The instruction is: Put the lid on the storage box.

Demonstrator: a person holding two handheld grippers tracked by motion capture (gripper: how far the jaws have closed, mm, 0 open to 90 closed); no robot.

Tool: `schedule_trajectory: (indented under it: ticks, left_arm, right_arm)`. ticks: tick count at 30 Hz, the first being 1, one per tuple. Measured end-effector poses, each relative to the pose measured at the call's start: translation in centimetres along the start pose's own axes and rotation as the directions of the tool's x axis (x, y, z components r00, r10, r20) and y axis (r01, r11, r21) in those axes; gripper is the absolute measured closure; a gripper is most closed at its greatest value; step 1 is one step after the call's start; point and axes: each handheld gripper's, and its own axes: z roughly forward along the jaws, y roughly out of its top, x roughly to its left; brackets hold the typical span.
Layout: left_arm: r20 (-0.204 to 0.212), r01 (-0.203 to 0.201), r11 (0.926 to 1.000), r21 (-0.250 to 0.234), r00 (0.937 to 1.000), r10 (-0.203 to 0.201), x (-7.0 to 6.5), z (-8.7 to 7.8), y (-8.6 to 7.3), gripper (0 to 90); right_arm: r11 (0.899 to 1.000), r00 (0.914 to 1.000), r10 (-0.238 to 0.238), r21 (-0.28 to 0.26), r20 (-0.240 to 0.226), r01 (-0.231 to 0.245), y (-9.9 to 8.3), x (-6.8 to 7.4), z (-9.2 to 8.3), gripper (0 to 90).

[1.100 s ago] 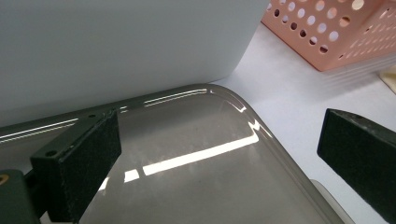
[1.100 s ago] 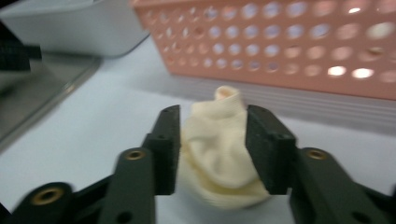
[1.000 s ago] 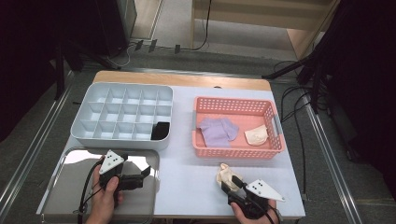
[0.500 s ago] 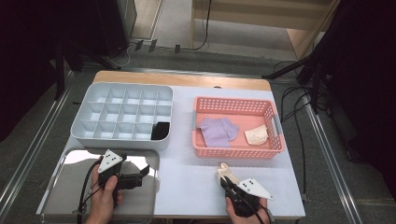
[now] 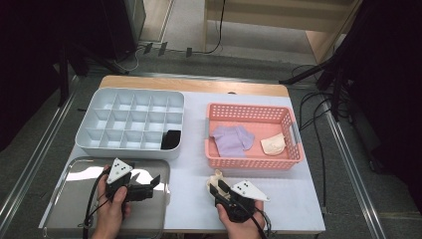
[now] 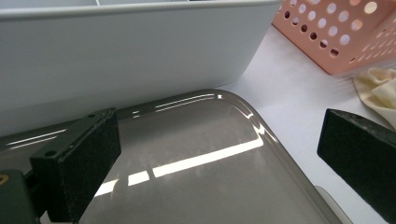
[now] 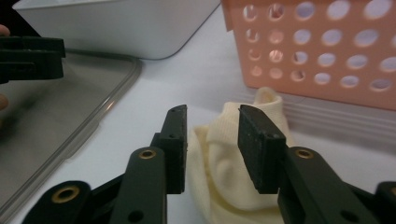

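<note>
On the white table (image 5: 293,199), the cream sock (image 5: 216,178) lies bunched near the front edge, just in front of the pink basket (image 5: 254,162) and a little to the right of the steel tray (image 5: 64,209). The right gripper (image 5: 215,186) points at it from the near side; in the right gripper view (image 7: 210,135) its jaws have just been opening and stand a moderate way apart, with the sock (image 7: 224,172) between them, and the pads do not appear to press on the cloth, though the left pad sits very close against it. The left gripper (image 5: 155,183) hangs over the tray's right part, aimed to the right; in the left gripper view (image 6: 219,154) its jaws stand wide apart with nothing between them, above the tray's (image 6: 196,177) shiny surface, and the sock (image 6: 378,91) shows just past the right jaw. Inside the basket lie a lilac cloth (image 5: 233,140) toward the left and another cream sock (image 5: 273,144) toward the right, apart from each other. Left of the basket, beyond the tray, stands the grey compartment box (image 5: 99,149); a black item (image 5: 171,140) sits in its near right compartment.
</note>
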Motion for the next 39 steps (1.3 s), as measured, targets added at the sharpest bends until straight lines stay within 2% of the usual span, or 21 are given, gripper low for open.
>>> schedule_trajectory:
  ticks: [4,5,8,10,12,14,15,17,19,21,23,26,28,30,32,34,35,36,39]
  left_arm:
    - [-0.014,-0.029,0.9996,-0.005,0.9995,0.029,-0.4,-0.1,0.3,0.1]
    - [-0.008,-0.03,0.9995,-0.01,0.9995,0.03,-0.7,-0.2,0.5,0.1]
    - [-0.001,-0.032,0.9995,-0.006,0.9995,0.032,-1.1,0.0,0.6,0.1]
    - [0.005,-0.032,0.9995,0.004,0.9995,0.032,-1.4,0.3,0.6,0.1]
    - [0.01,-0.028,0.9996,0.009,0.9995,0.028,-1.7,0.5,0.6,0.1]
    - [0.017,-0.026,0.9996,0.013,0.9995,0.025,-1.7,0.5,0.7,0.1]
    - [0.018,-0.021,0.9997,0.014,0.9996,0.021,-1.7,0.5,0.7,0.1]
    - [0.017,-0.008,0.9999,0.01,0.9998,0.008,-1.5,0.4,0.8,0.1]
    - [0.011,-0.005,1.0,0.008,0.9999,0.005,-1.2,0.4,0.7,0.1]
    - [0.007,-0.002,0.9999,0.01,1.0,0.002,-0.9,0.5,0.5,0.1]
    - [0.003,-0.002,0.9999,0.014,1.0,0.002,-0.6,0.5,0.3,0.1]
    - [0.008,-0.003,0.9999,0.012,1.0,0.003,-0.5,0.4,0.2,0.1]
    - [0.01,-0.017,0.9997,0.015,0.9998,0.017,-0.5,0.4,0.1,0.1]
    - [0.009,-0.022,0.9996,0.018,0.9997,0.022,-0.5,0.6,0.0,0.1]
    - [0.011,-0.02,0.9995,0.026,0.9998,0.019,-0.2,0.8,-0.1,0.1]
    - [0.013,-0.013,0.9996,0.026,0.9998,0.013,-0.1,0.9,-0.3,0.1]
    - [0.013,-0.013,0.9996,0.026,0.9998,0.013,-0.1,0.9,-0.3,0.1]
    - [0.016,-0.004,0.9998,0.021,0.9999,0.003,-0.1,1.0,-0.5,0.1]
    - [0.017,-0.011,0.9995,0.029,0.9998,0.01,-0.2,1.1,-0.6,0.1]
  right_arm:
    - [1.0,0.9998,-0.02,-0.012,-0.003,0.02,0.3,-1.0,-1.1,61.2]
    - [0.999,0.9994,-0.033,-0.013,0.011,0.033,0.4,-2.1,-1.9,61.9]
    - [0.999,0.9985,-0.038,-0.003,0.04,0.038,0.7,-3.6,-2.6,63.8]
    - [0.999,0.9974,-0.039,0.018,0.061,0.038,0.7,-4.4,-2.6,63.5]
    - [0.998,0.9977,-0.029,0.065,0.061,0.025,0.4,-5.1,-2.1,62.8]
    - [0.997,0.998,-0.025,0.071,0.058,0.021,0.2,-5.3,-1.9,62.9]
    - [0.996,0.9996,-0.001,0.089,0.03,-0.002,-0.4,-5.6,-1.3,66.0]
    - [0.995,1.0,0.005,0.101,0.007,-0.006,-0.7,-5.5,-1.0,71.2]
    - [0.991,0.9993,-0.03,0.128,0.021,0.027,-0.9,-5.0,-0.7,78.1]
    - [0.991,0.9989,-0.029,0.131,0.038,0.024,-0.9,-4.6,-0.9,85.8]
    - [0.991,0.9986,-0.019,0.131,0.05,0.012,-1.1,-4.4,-1.2,87.8]
    - [0.991,0.9996,-0.016,0.134,0.022,0.013,-1.5,-3.9,-1.6,87.4]
    - [0.994,0.9999,-0.014,0.113,-0.002,0.014,-1.4,-3.8,-2.1,82.3]
    - [0.997,0.9999,-0.01,0.075,0.009,0.009,-1.0,-3.9,-2.8,78.6]
    - [1.0,0.999,-0.006,0.006,0.044,0.006,-0.2,-4.5,-3.7,74.5]
    - [0.999,0.9965,0.007,-0.051,0.083,-0.003,0.7,-5.2,-4.4,71.8]
    - [0.999,0.9965,0.007,-0.051,0.083,-0.003,0.7,-5.2,-4.4,71.8]
    - [0.996,0.9913,0.017,-0.09,0.131,-0.005,1.6,-6.0,-4.9,68.1]
    - [0.994,0.9893,0.02,-0.109,0.144,-0.004,2.5,-6.8,-5.1,65.5]
